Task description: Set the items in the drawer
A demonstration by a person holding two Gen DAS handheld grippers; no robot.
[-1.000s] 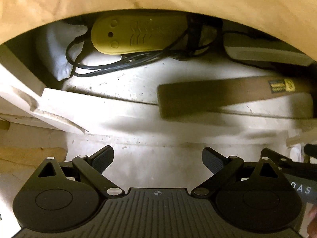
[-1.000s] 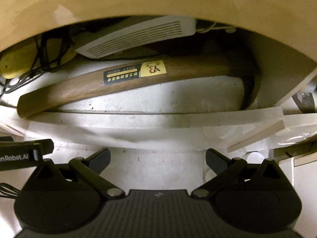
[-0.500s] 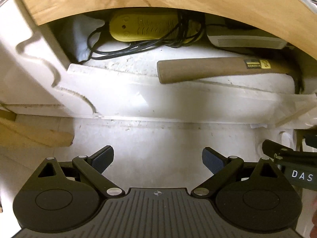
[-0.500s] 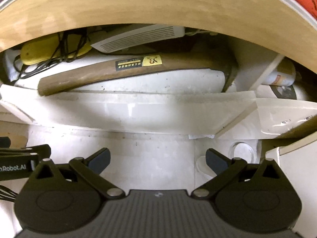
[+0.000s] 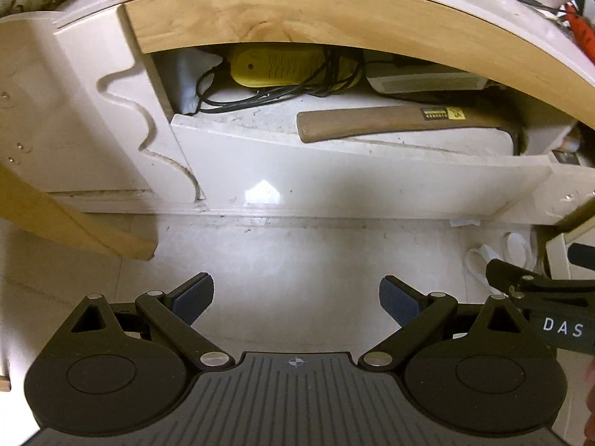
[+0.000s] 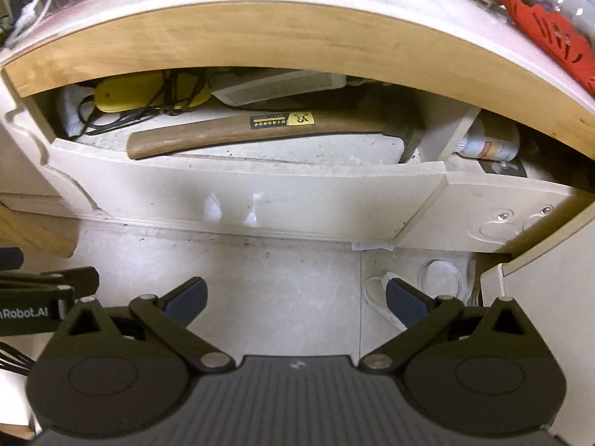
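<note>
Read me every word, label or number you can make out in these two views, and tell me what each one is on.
"DAS": white letters on the right gripper, cut off at the left view's edge.
"nRobot.AI": on the left gripper, cut off at the right view's edge.
Black and yellow sticker on the hammer handle: print too small to read.
Bottle label: too blurred to read.

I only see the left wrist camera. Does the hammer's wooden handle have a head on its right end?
Observer: Yes. The right wrist view shows the hammer ending in a dark metal head by the right wall of the drawer.
Operator: What's past that wall?
Observer: A white bottle with a red label, lying on its side.
Operator: Is the other gripper holding anything?
Observer: No, the right gripper is open and empty.
</note>
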